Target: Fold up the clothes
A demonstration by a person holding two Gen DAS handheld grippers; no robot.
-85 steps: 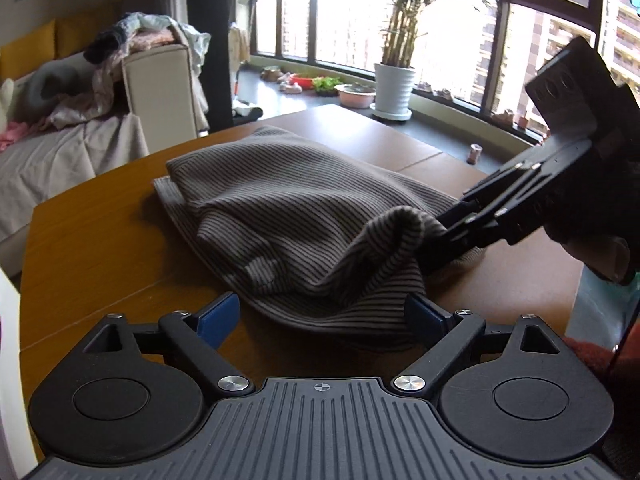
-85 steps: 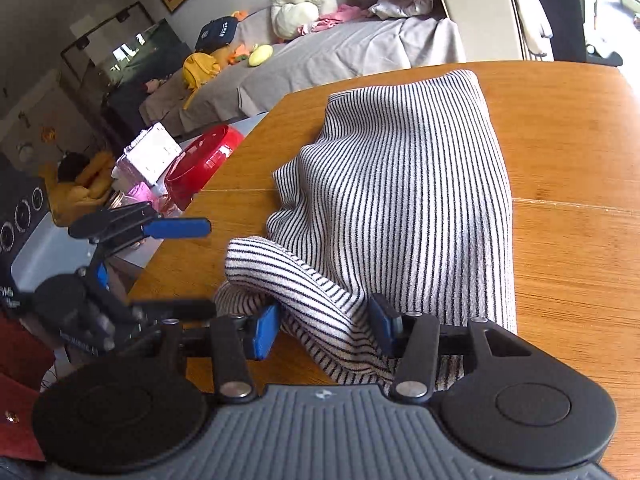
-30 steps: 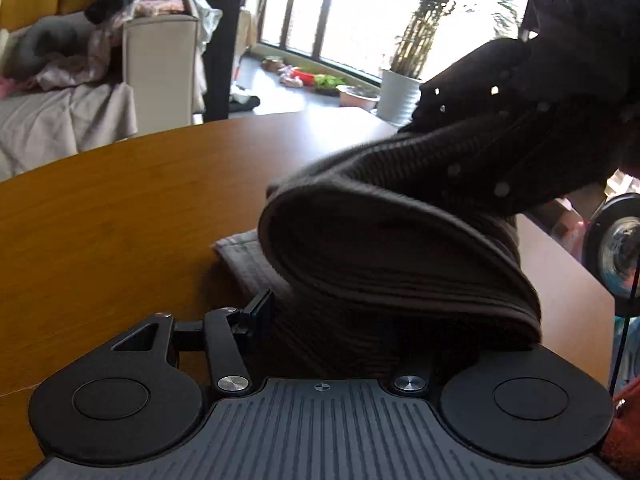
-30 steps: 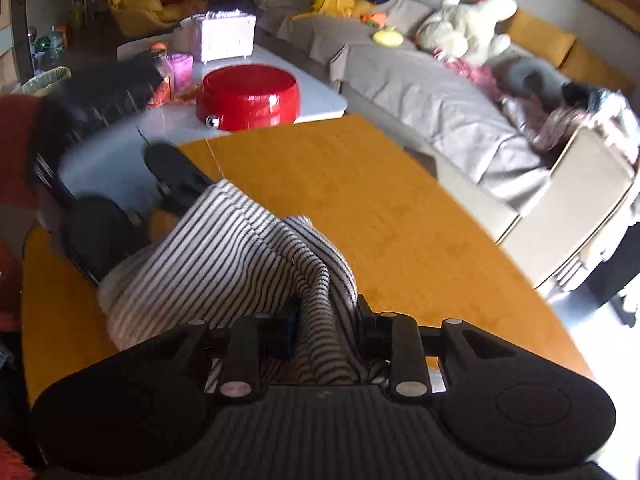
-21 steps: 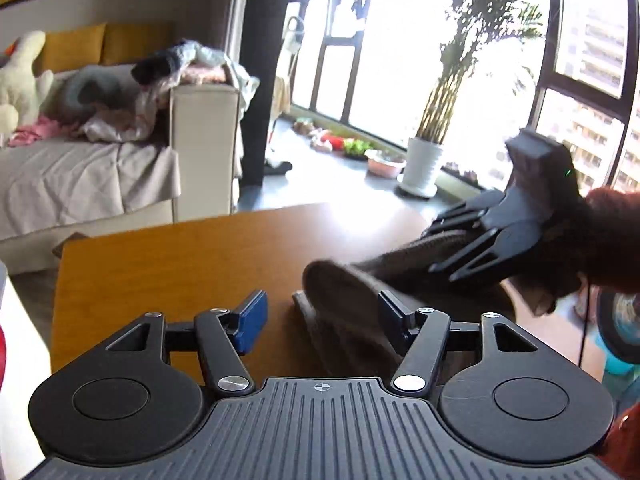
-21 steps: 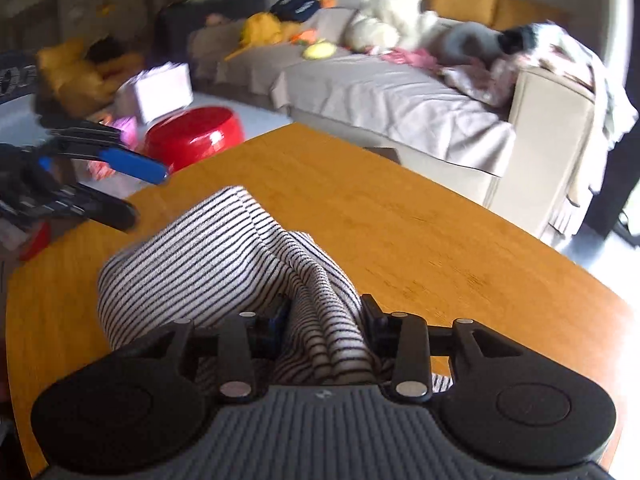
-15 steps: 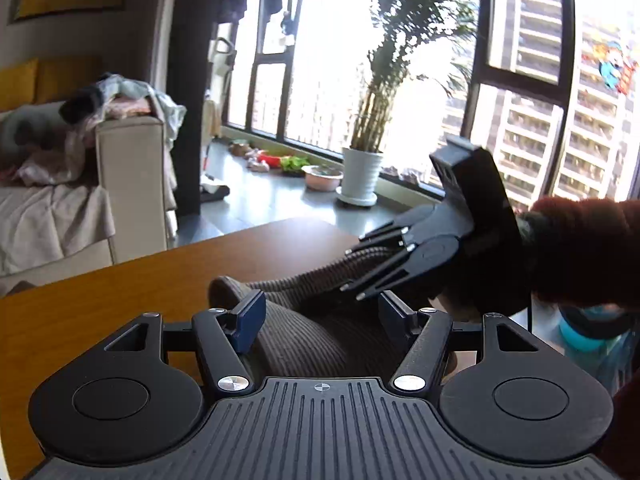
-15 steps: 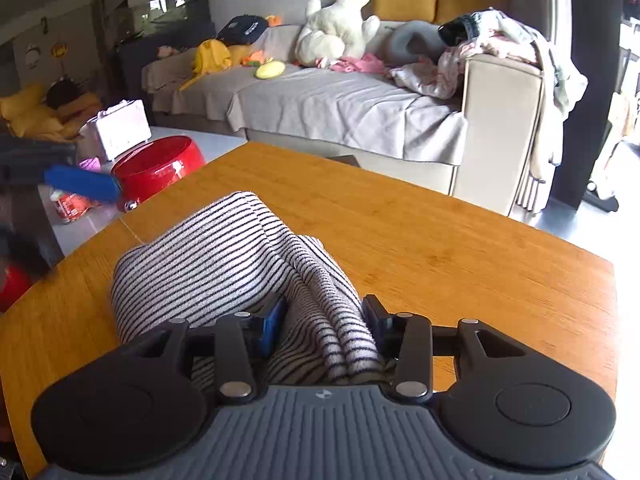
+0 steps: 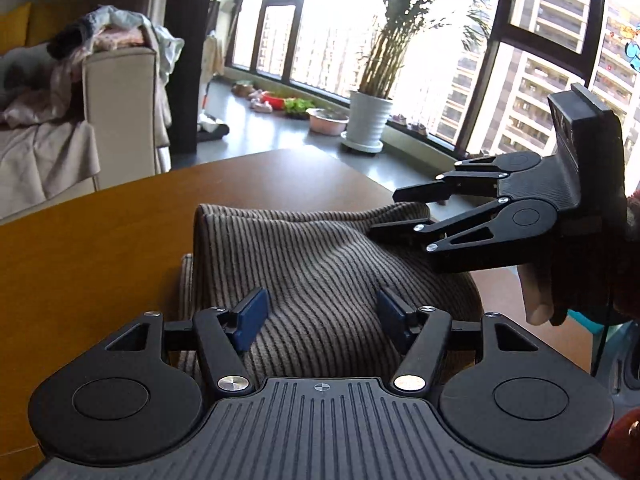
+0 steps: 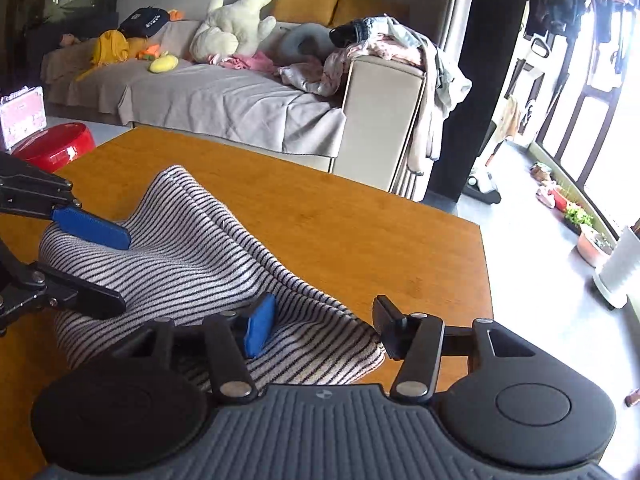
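A: Two grippers flank one striped garment [image 9: 320, 264], which lies folded in a thick bundle on the wooden table [image 9: 80, 240]. Where does each stand?

B: The left gripper [image 9: 320, 312] sits at the near edge of the bundle, its blue-padded fingers [image 9: 251, 314] spread wide, one to each side of a raised fold. Neither pad pinches the cloth; the fabric lies loose between them.

A: And the right gripper [image 10: 320, 322]?

B: Likewise released. In its own view the left blue pad rests against the striped cloth, while the other finger stands apart over the bare table at the cloth's edge. From the left wrist view, the right gripper [image 9: 390, 214] enters from the right side with its fingers parted above the far corner of the bundle.

A: How does the garment lie?

B: Doubled over on itself, with a rounded fold along the far edge and a lower layer showing beneath at the left. It sits near the table's edge closest to both grippers. The left gripper [image 10: 104, 268] appears at the left of the right wrist view, its fingers open over the cloth.

A: Surroundings?

B: Beyond the table stand a sofa [image 10: 224, 100] carrying a plush toy [image 10: 232, 24], and a potted plant [image 9: 368, 120] by the window.
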